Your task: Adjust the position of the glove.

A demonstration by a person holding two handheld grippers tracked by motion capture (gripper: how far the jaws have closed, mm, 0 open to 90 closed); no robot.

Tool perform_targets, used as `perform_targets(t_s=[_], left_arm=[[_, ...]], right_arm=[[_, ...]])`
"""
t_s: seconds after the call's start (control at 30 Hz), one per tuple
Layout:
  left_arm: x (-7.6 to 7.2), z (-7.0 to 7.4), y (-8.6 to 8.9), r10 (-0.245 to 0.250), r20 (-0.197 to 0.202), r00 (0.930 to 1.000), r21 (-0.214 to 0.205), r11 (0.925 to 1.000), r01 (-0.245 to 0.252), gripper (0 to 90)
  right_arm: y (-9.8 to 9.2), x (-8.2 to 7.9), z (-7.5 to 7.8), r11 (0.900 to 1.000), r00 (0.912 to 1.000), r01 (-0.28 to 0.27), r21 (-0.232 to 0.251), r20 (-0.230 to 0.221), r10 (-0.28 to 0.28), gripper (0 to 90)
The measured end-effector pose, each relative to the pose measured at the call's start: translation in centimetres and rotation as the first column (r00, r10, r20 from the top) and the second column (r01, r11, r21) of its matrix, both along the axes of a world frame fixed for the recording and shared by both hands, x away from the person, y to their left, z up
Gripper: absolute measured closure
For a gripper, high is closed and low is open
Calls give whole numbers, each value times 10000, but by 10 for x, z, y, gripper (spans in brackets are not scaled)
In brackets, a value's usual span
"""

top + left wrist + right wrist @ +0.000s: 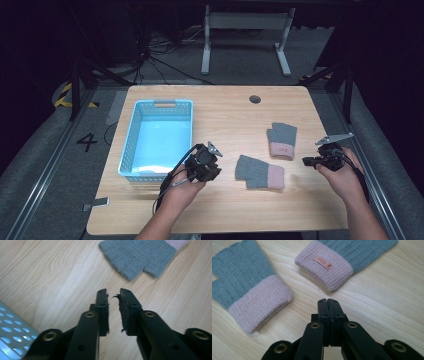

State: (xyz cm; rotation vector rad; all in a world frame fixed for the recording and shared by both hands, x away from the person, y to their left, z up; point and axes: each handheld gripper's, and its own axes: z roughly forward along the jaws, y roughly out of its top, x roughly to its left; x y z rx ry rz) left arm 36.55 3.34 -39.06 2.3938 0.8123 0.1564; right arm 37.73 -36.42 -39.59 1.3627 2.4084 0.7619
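Two empty grippers flank two gloves on the surface. The left gripper (212, 165), jaws slightly parted, must open for the near glove (259, 172) at its 3 o'clock; the right gripper (309, 161), jaws closed, waits.

- In the left gripper view, the near glove (140, 255) is running off the top edge, its pink cuff mostly cut away; the blue basket (12, 332) is showing just a corner
- In the right gripper view, the tagged glove (342, 257) is losing its fingers past the top edge; its label text is reading too small

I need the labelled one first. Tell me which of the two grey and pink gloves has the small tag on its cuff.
The farther glove, lying toward the table's back: a small tag sits on its pink cuff. The nearer glove shows a plain cuff.
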Motion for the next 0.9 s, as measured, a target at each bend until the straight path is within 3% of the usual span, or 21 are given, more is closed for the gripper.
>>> perform_targets(t_s=[0.1,0.6,0.9], left_arm=[[1,1,1,51,23,10000,-118,9999,-51,895],[3,3,-9,84,134,9999,-398,9992,-79,898],[4,1,-17,-48,120,9999,-285,9996,51,899]], right_arm=[[1,-2,0,10000,10000,9,-60,-33,-9,900],[12,-5,4,9989,9995,-297,358,138,292,900],[29,-7,4,9962,9972,-727,474,179,719,900]])
